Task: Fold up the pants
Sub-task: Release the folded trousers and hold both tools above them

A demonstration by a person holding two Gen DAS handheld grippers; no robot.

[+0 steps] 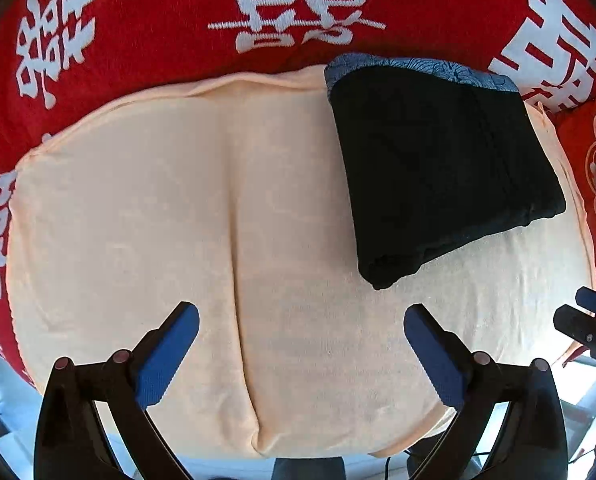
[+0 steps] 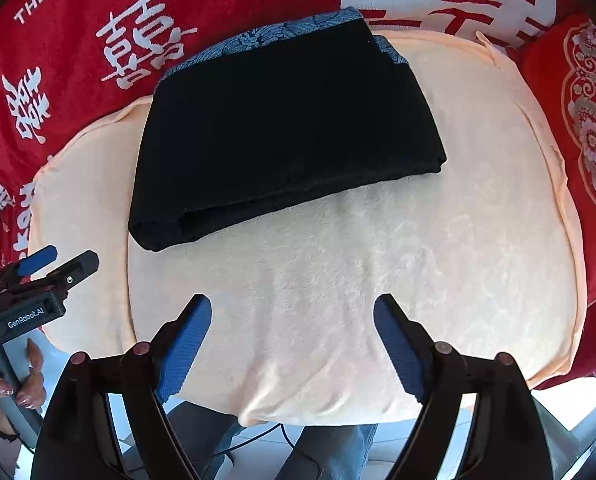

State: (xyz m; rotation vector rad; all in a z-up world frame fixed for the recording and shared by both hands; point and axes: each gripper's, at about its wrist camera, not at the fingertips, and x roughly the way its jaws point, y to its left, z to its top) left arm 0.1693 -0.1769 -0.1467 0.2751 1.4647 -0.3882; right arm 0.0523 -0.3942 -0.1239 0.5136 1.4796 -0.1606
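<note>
The black pants (image 2: 282,136), folded into a compact stack with a blue patterned band at the far edge, lie on the peach towel (image 2: 457,240). Nearer than the pants, the left gripper (image 1: 301,330) and right gripper (image 2: 292,320) hover with jaws wide apart, holding nothing. A red blanket (image 1: 158,40) with white characters lies beyond the towel.

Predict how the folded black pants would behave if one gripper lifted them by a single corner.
The pants would probably droop and unfold: the stacked layers at their near edge look soft and loose. Pushed, they would likely bunch rather than slide, since the peach towel beneath looks fuzzy.
</note>
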